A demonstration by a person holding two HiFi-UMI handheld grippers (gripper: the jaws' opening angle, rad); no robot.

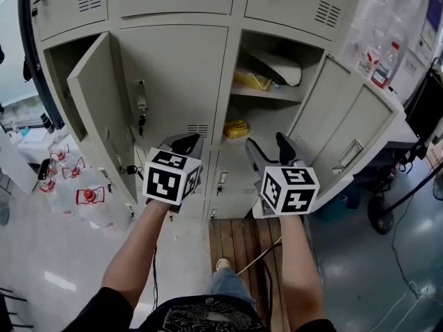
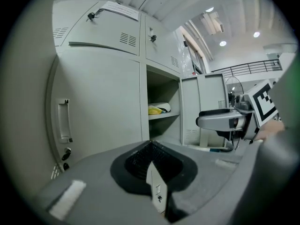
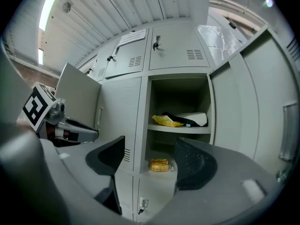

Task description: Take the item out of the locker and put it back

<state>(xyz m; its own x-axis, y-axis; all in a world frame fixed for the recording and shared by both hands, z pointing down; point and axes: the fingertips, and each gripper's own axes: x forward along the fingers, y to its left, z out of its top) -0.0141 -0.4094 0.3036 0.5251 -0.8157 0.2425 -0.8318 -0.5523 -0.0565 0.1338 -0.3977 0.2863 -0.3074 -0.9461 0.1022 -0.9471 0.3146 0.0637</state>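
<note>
By my reading the task had barely begun. The yellow packet (image 1: 237, 128) lay on the floor of the open locker (image 1: 232, 81) compartment, near its front edge, so taking it out and returning it were both left to do. The right hand-held gripper (image 1: 268, 144) hung well short of it, jaws spread and empty. The left hand-held gripper (image 1: 185, 142) had its jaws pressed together on nothing. A second packet (image 1: 250, 79) sat on the shelf (image 1: 266, 94) above, so which one was meant was unclear. The white thing (image 1: 280, 68) behind it could not be identified.
</note>
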